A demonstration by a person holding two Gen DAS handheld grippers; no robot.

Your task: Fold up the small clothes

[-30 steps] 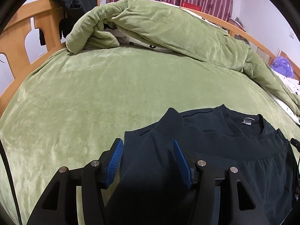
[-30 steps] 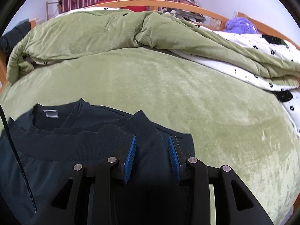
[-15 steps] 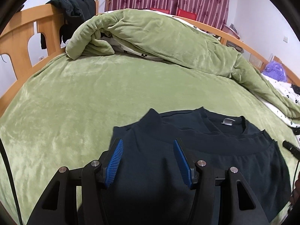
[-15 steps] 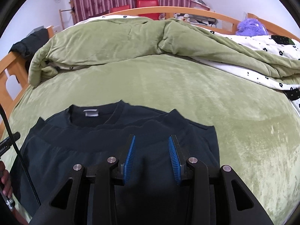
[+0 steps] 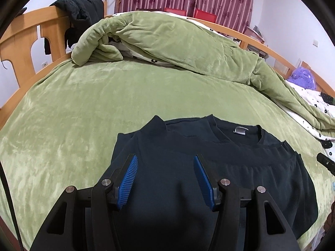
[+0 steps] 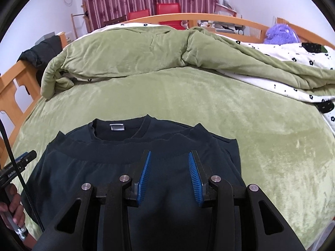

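Observation:
A dark navy shirt (image 5: 251,167) lies folded on the green bed cover (image 5: 83,115), its hem laid up near the collar and its grey neck label (image 5: 240,130) showing. My left gripper (image 5: 165,158) hangs open above the shirt's left part, with nothing between its blue pads. In the right wrist view the same shirt (image 6: 94,167) and label (image 6: 117,127) appear. My right gripper (image 6: 169,153) is open above the shirt's right part, apart from the cloth. The left gripper's tip (image 6: 21,163) and a hand (image 6: 12,205) show at that view's left edge.
A bunched green quilt (image 5: 178,41) with a white flowered lining runs across the back of the bed. A wooden bed frame (image 5: 27,35) carries a black jacket (image 5: 79,10). A purple plush toy (image 6: 280,33) sits at the far right. Bare green cover lies between the shirt and the quilt.
Both grippers have drawn up and back from the shirt, so more of it and of the bed shows. The shirt lies where it was. The jaws kept their width.

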